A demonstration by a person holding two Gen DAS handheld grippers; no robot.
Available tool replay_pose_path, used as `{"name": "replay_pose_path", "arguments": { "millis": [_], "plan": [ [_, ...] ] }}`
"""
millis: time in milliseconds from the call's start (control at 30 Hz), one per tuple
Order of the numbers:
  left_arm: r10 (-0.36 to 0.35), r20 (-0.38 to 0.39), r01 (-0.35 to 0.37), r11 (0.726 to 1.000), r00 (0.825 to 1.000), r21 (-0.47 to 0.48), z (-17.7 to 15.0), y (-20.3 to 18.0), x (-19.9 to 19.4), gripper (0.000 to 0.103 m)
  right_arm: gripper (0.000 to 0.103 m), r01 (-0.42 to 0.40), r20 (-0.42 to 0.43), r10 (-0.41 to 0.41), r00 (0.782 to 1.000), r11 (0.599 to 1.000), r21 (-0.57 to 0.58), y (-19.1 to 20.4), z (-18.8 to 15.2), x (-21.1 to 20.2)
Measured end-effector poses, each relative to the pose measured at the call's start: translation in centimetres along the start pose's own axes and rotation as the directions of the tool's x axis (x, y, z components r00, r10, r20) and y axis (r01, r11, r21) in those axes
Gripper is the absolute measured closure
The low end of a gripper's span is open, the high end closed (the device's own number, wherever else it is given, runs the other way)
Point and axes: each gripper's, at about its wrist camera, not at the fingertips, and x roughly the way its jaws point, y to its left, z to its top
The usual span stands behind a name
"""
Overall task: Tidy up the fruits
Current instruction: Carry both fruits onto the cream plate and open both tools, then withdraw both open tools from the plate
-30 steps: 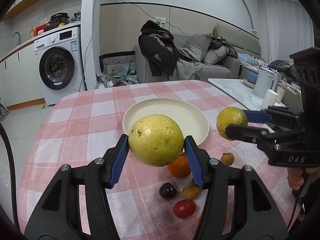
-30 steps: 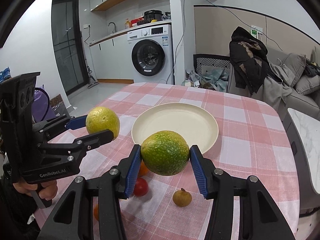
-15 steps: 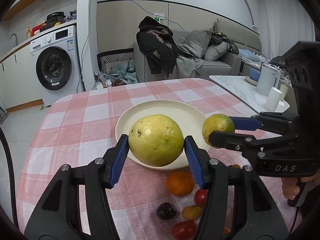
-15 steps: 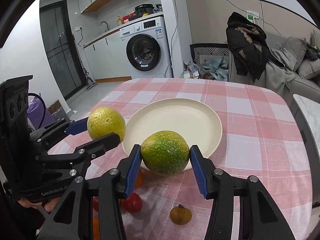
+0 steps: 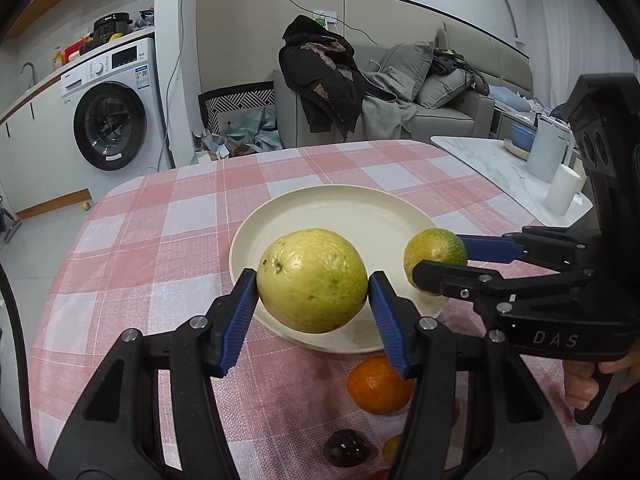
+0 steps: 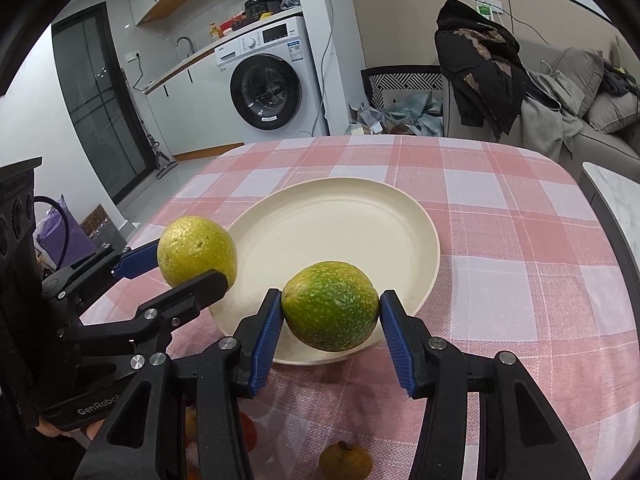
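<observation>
Fruits: two large ones are held off the table, a yellow fruit (image 5: 312,280) clamped between the blue pads of the left tool (image 5: 312,308) above the near rim of the single cream plate (image 5: 332,216), and a green fruit (image 6: 330,306) clamped likewise in the right tool (image 6: 330,334) over the same rim. Loose on the checked table (image 5: 160,248) near its front edge: one orange (image 5: 378,386), one dark fruit (image 5: 346,448), one small yellow-brown fruit (image 6: 346,462); others are partly hidden by the tools. The plate's centre and far side are bare, as is the cloth toward the far edge.
</observation>
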Motion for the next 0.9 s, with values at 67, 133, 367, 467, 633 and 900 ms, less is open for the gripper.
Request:
{"name": "replay_pose_path", "arguments": {
  "millis": [67, 133, 367, 467, 633, 900],
  "plan": [
    [0.004, -0.004, -0.004, 1.0, 1.0, -0.002, 0.0, 0.1, 0.3, 0.049, 0.052, 0.003, -0.008, -0.003, 1.0, 1.0, 0.008, -0.2, 0.0, 0.2],
    [0.009, -0.011, -0.009, 1.0, 1.0, -0.007, -0.1, 0.3, 0.7, 0.049, 0.052, 0.003, -0.012, -0.003, 1.0, 1.0, 0.009, -0.4, 0.0, 0.4],
    [0.014, -0.028, -0.014, 1.0, 1.0, -0.001, -0.4, 0.5, 1.5, 0.049, 0.052, 0.005, -0.018, -0.004, 1.0, 1.0, 0.018, -0.6, -0.1, 0.8],
    [0.008, -0.039, -0.008, 1.0, 0.999, -0.003, -0.4, 0.5, 1.7, 0.049, 0.052, 0.012, -0.002, -0.012, 1.0, 1.0, 0.018, -0.7, 0.0, 0.4],
    [0.015, -0.002, -0.015, 1.0, 1.0, 0.005, -0.2, 0.6, 0.7, 0.048, 0.051, 0.017, 0.016, -0.018, 1.0, 1.0, 0.02, -1.0, 0.2, -0.2],
    [-0.027, 0.039, 0.027, 1.0, 0.999, -0.015, -0.4, 1.4, -2.6, 0.016, 0.027, 0.032, 0.037, -0.032, 0.999, 0.999, 0.012, -1.6, -0.3, -2.3]
  ]
}}
